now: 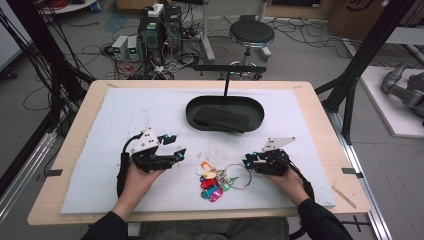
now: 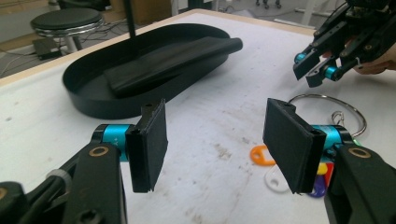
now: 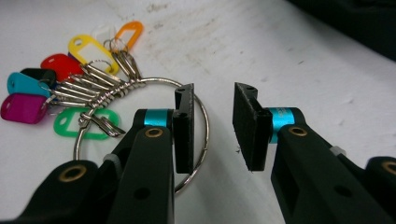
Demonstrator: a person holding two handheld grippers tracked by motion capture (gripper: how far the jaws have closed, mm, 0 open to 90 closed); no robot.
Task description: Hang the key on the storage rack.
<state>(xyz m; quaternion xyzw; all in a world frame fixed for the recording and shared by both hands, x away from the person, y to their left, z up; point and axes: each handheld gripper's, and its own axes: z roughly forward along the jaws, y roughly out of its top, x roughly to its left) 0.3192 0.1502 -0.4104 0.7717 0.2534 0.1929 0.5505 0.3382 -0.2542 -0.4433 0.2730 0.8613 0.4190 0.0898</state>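
Observation:
A large metal key ring (image 1: 239, 176) lies on the white mat, with a bunch of coloured tags (image 1: 212, 182) to its left. My right gripper (image 1: 247, 161) is low at the ring's right side. In the right gripper view its jaws (image 3: 212, 126) stand apart, and the ring's wire (image 3: 204, 112) runs in the gap just beside the left pad, with no pad pressing on it. The tags (image 3: 79, 46) fan out beyond. My left gripper (image 1: 176, 146) hovers left of the tags, open (image 2: 215, 140) with nothing between its pads. Ahead of it are the ring (image 2: 345, 100) and the right gripper (image 2: 310, 70).
A black oval tray (image 1: 192, 107) sits at the middle back of the mat and holds a flat black folded item (image 1: 221, 118). A thin black T-shaped post (image 1: 227, 80) rises from it. The white mat (image 1: 125, 110) covers most of the wooden table. A stool and cables stand beyond.

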